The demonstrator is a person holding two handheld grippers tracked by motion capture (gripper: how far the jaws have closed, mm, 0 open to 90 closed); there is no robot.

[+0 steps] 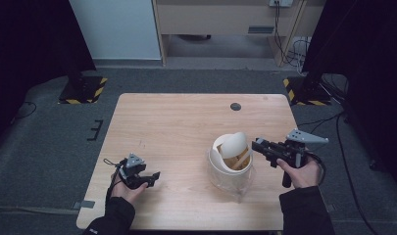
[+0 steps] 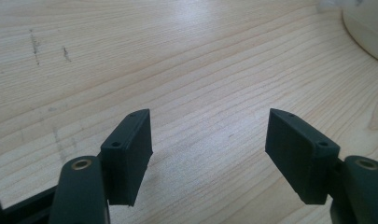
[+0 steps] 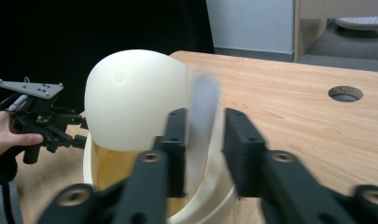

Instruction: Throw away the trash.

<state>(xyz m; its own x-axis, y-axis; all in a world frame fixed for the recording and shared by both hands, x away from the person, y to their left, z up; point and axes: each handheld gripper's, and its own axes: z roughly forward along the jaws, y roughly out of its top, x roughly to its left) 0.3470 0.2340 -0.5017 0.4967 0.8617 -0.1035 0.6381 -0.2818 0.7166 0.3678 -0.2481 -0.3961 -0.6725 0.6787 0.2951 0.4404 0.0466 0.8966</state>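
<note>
left tool – low over table, jaws apart | right tool – clamped on cream lid

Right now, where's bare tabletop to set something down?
Free: the far half of the light wooden table, up to the round cable hole, and the middle between the left gripper and the cream domed-lid bin. Crowded: the near right, around the bin and right gripper.

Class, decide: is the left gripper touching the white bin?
Apart. The high view shows bare table between the left gripper and the white bin.
</note>
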